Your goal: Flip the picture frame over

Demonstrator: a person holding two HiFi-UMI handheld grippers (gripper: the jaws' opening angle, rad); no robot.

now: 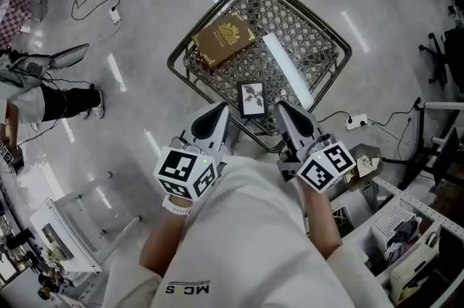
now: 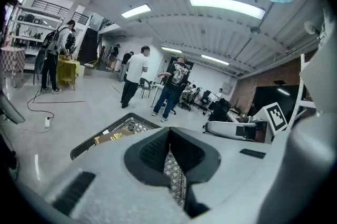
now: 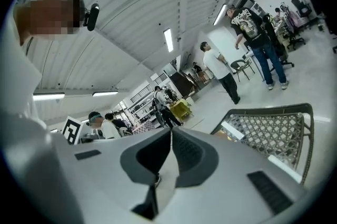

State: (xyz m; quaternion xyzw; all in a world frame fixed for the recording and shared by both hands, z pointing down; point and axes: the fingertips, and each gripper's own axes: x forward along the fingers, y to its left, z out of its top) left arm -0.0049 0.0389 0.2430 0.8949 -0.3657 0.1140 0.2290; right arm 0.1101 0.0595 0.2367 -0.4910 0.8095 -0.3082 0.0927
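Note:
The picture frame (image 1: pixel 252 98) is small and black-edged, and it lies picture side up near the close edge of a dark wire-mesh table (image 1: pixel 330 38). My left gripper (image 1: pixel 220 111) hangs just left of the frame and above the table edge, shut and empty. To the frame's right my right gripper (image 1: pixel 282 108) is shut too, with nothing in it. In the left gripper view the jaws (image 2: pixel 168 138) meet, and the mesh table (image 2: pixel 174 175) shows below them. The right gripper view has its jaws (image 3: pixel 171 133) closed, with the table (image 3: pixel 268 133) off to the right. Neither gripper view shows the frame.
A brown and gold book (image 1: pixel 223 38) lies at the table's far left. A long white strip (image 1: pixel 287 69) runs across the mesh right of the frame. Cables (image 1: pixel 94 2) and a power strip (image 1: pixel 355 122) lie on the floor. Shelving (image 1: pixel 406 227) stands lower right. Several people (image 2: pixel 169 86) stand beyond.

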